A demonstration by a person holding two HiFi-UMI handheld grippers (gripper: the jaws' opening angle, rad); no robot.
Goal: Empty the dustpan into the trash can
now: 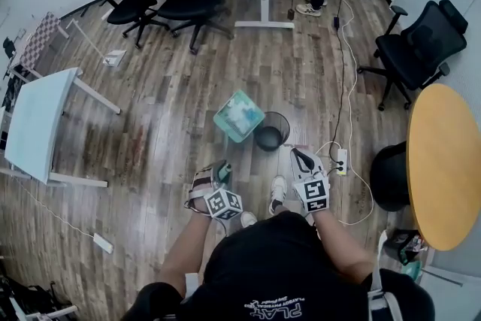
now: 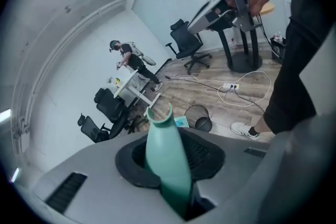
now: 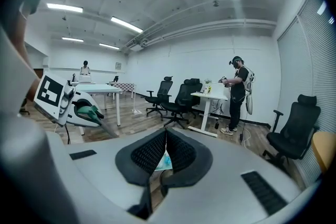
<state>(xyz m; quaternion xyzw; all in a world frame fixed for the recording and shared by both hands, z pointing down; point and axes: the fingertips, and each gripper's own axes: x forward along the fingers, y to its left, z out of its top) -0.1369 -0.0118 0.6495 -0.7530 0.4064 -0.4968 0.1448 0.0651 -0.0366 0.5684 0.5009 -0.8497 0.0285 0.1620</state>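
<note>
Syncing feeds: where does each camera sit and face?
Head view: on the person's head, facing steeply down at dustpan and trash can; arms, left tongs, right tongs show.
Left gripper view: on left tongs, along jaws clamping dustpan handle; leg shows.
Right gripper view: on right tongs, facing office chairs; jaws together.
Head and left views share the trash can.

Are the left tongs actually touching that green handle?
Touching. The left gripper view shows the green handle clamped between the left tongs, with no gap on either side.

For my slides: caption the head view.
Left gripper holds a long-handled teal plastic dustpan beside a black mesh trash can.
</note>
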